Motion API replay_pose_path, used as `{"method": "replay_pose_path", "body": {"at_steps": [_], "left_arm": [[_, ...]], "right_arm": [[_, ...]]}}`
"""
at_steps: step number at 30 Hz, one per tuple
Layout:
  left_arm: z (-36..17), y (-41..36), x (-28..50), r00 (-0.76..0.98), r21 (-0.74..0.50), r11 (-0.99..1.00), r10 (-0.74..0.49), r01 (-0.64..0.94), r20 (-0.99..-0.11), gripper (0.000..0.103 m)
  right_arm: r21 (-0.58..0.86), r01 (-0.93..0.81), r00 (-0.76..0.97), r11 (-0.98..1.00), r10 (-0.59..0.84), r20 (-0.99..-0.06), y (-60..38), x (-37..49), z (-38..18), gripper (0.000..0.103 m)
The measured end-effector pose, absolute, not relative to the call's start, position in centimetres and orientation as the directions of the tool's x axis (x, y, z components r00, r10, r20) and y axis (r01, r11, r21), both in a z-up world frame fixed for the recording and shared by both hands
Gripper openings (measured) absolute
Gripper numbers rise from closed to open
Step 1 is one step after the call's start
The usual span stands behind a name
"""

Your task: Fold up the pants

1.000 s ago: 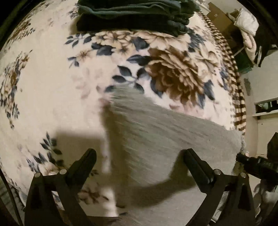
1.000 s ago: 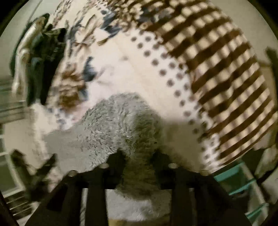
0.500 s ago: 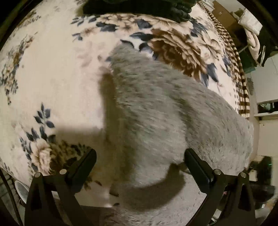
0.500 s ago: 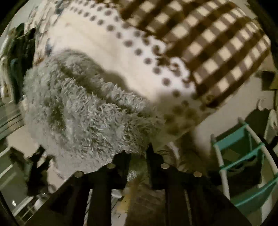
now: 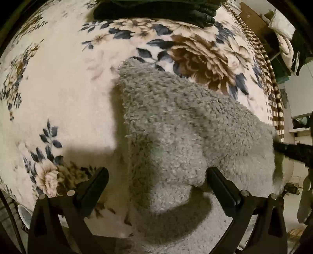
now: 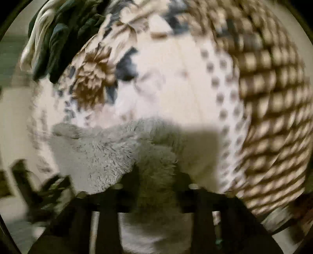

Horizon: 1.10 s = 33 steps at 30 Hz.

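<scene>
While the right claw pinches a bunched edge of the fluffy grey pants between nearly closed fingers, the left claw hangs wide apart over the nearer fold, gripping nothing. The pants lie partly doubled on the flowered blanket of a bed, near the side with the checked border, and well short of the dark pile of clothes at the far end. The step in hand looks like carrying one end over to make the next fold. To do it well, the right claw should keep its pinch low and draw the cloth flat, not up, so the thick pile does not roll. The left claw would best press or nip the fold line to stop the lower layer sliding. Edges should meet squarely before letting go.
</scene>
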State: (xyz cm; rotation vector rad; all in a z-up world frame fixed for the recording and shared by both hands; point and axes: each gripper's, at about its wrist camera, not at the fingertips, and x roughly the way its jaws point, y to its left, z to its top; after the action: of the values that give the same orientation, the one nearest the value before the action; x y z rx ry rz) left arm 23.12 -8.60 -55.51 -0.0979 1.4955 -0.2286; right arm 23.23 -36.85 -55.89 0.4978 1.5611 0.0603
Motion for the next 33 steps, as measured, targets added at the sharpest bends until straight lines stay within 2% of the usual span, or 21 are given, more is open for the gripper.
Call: {"method": "replay_pose_path", "body": {"at_steps": [4,9,11,13,14,17,21,24,27,28,29,30,31,32,33], "left_arm": [[-55.6,-8.9,23.2,0.056,-0.258,0.963,-0.263,0.080,-0.963,0.103],[-54.4,-8.6,23.1,0.082,-0.292,0.954,-0.297,0.065,-0.951,0.103],[-53.7,-7.7,22.7,0.100,-0.337,0.941,-0.340,0.044,-0.935,0.103],[-53.6,-7.0,22.3,0.104,-0.371,0.928,-0.371,0.020,-0.923,0.103],[-53.8,-6.7,22.2,0.101,-0.386,0.922,-0.385,0.012,-0.917,0.103],[-55.6,-6.4,21.7,0.077,-0.425,0.905,-0.422,-0.021,-0.903,0.103],[-58.2,-6.5,21.5,0.045,-0.493,0.868,-0.492,-0.060,-0.870,0.103],[-60.1,-6.2,21.8,0.015,-0.560,0.823,-0.561,-0.098,-0.827,0.103],[-61.2,-5.4,21.9,-0.006,-0.634,0.759,-0.642,-0.146,-0.767,0.102],[-61.0,-5.3,21.9,-0.001,-0.648,0.749,-0.655,-0.140,-0.756,0.093],[-60.4,-5.3,22.0,0.011,-0.658,0.743,-0.662,-0.119,-0.749,0.078],[-59.7,-5.4,22.0,0.016,-0.656,0.748,-0.658,-0.094,-0.753,0.072],[-59.3,-5.5,22.0,0.013,-0.663,0.745,-0.664,-0.078,-0.747,0.058],[-58.6,-5.6,22.1,0.013,-0.676,0.734,-0.677,-0.055,-0.736,0.048],[-57.9,-5.5,22.1,0.016,-0.681,0.731,-0.681,-0.040,-0.732,0.046]], "right_arm": [[0.308,0.399,0.099,0.864,0.293,-0.951,-39.5,23.6,-56.1,0.024],[0.339,0.398,0.100,0.853,0.327,-0.940,-39.1,23.7,-57.2,0.029],[0.388,0.390,0.097,0.835,0.382,-0.919,-39.3,23.1,-56.5,0.043],[0.459,0.378,0.119,0.804,0.450,-0.885,-39.9,21.7,-55.6,0.102],[0.481,0.372,0.126,0.794,0.470,-0.874,-39.8,21.1,-55.4,0.103],[0.533,0.368,0.102,0.762,0.537,-0.838,-39.3,19.2,-56.9,0.103],[0.627,0.422,0.037,0.655,0.678,-0.734,-38.4,17.1,-62.5,0.103],[0.703,0.470,0.057,0.534,0.776,-0.628,-37.6,16.4,-65.9,0.103],[0.730,0.495,0.110,0.471,0.800,-0.590,-37.4,16.0,-66.9,0.103],[0.732,0.492,0.128,0.471,0.793,-0.596,-37.4,15.9,-66.8,0.100],[0.734,0.489,0.142,0.471,0.787,-0.600,-37.3,15.8,-66.5,0.096],[0.738,0.486,0.153,0.467,0.786,-0.599,-37.2,15.8,-66.0,0.083],[0.733,0.485,0.162,0.477,0.775,-0.611,-37.2,15.6,-65.3,0.071],[0.729,0.483,0.170,0.485,0.765,-0.621,-37.2,15.6,-64.7,0.067],[0.724,0.484,0.182,0.492,0.752,-0.633,-37.2,15.4,-63.8,0.061]]}}
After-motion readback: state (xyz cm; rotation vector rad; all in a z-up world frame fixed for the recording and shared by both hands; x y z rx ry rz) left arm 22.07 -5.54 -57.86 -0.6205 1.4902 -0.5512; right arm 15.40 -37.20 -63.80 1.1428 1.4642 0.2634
